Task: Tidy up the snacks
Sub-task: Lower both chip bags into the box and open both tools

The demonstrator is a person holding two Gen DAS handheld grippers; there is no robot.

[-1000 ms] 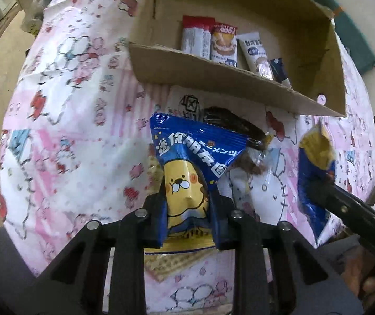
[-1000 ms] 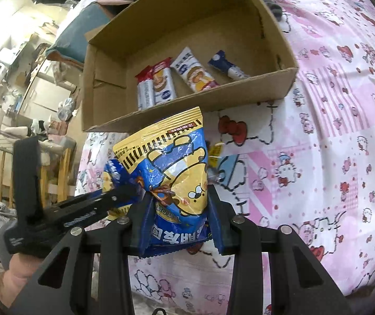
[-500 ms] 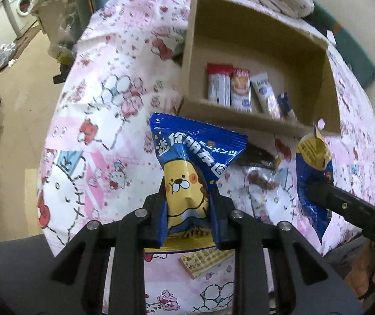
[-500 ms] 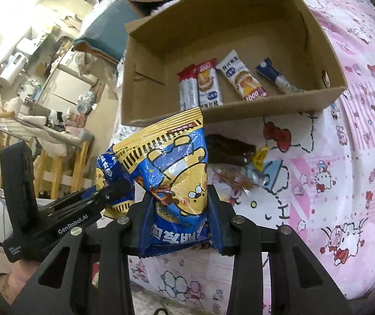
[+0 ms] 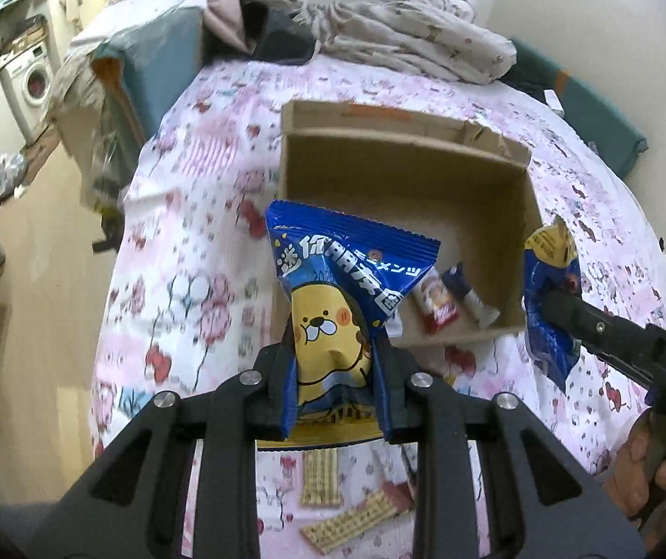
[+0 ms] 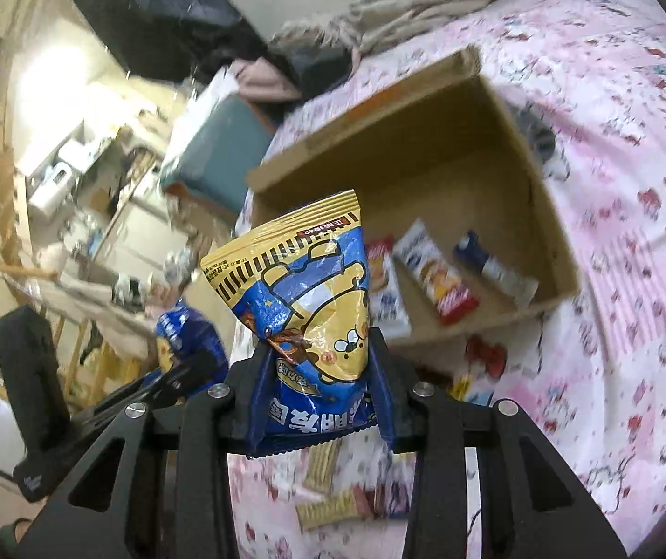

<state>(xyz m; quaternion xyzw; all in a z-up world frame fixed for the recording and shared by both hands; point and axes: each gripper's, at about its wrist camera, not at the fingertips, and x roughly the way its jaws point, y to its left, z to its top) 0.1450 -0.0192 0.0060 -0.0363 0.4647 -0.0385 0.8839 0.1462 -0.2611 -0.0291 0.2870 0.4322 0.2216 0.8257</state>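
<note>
Both grippers have lifted away from the pink cartoon-print bedsheet (image 5: 183,251) since a second ago, so the open brown cardboard box (image 5: 407,172) now sits farther below. The left gripper (image 5: 333,372) is clamped on a blue-and-yellow puffed snack bag (image 5: 333,289), the right gripper (image 6: 319,382) on its twin (held upside down) (image 6: 305,289). Wrapped bars (image 6: 435,275) lie in the box; wafer packs (image 5: 351,519) lie loose on the sheet.

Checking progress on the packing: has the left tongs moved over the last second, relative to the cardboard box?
Yes. The left tongs, shut on a blue snack bag, has risen and pulled back: the cardboard box now appears smaller and seen more from above.
</note>
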